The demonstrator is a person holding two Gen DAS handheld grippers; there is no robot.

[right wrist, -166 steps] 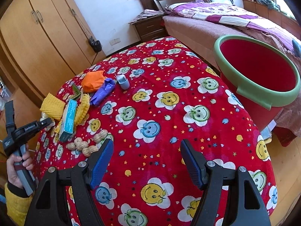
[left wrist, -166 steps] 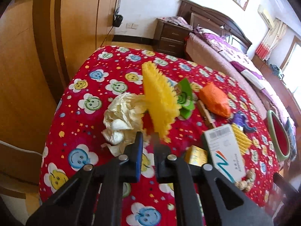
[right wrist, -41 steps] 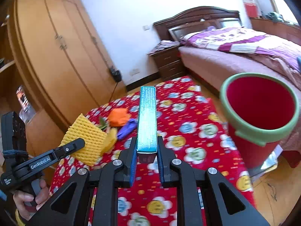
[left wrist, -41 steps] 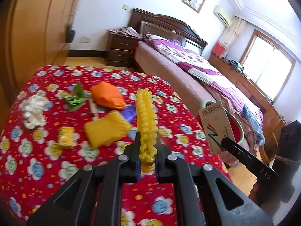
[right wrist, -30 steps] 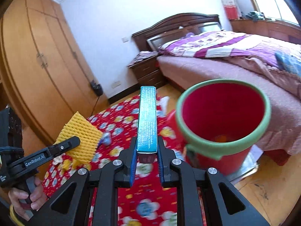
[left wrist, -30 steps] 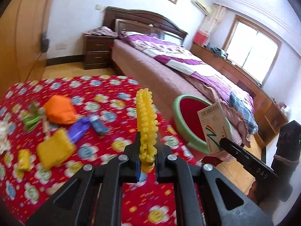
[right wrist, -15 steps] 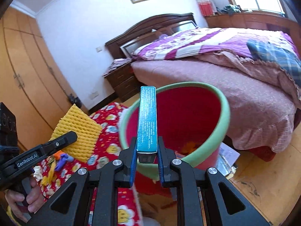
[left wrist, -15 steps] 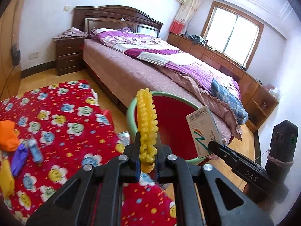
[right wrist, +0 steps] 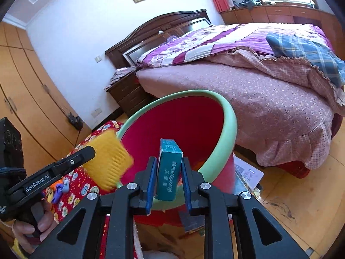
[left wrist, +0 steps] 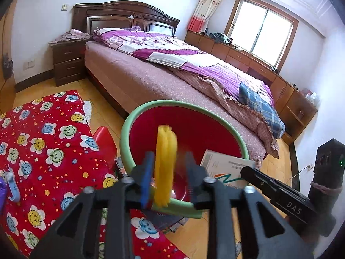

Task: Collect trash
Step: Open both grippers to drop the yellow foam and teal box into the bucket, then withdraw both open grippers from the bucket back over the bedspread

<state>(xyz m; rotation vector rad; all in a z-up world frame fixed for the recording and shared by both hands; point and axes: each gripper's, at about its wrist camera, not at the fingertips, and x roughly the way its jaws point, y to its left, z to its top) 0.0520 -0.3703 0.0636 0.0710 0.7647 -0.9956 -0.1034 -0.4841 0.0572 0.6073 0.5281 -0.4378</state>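
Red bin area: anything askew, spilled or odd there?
Yes. Papers and a dark booklet lie loose on the floor around the red bin. Above the bin, the left gripper is opening around the yellow foam net, the right gripper around the teal box.

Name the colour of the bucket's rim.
Light green, around a red inside; the bucket shows best in the left wrist view.

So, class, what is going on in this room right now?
A person is collecting trash with two handheld grippers over a red bin. The left gripper has its jaws opening around a yellow foam net. The right gripper has its jaws opening around a teal box. Both pieces hang above the bin's mouth.
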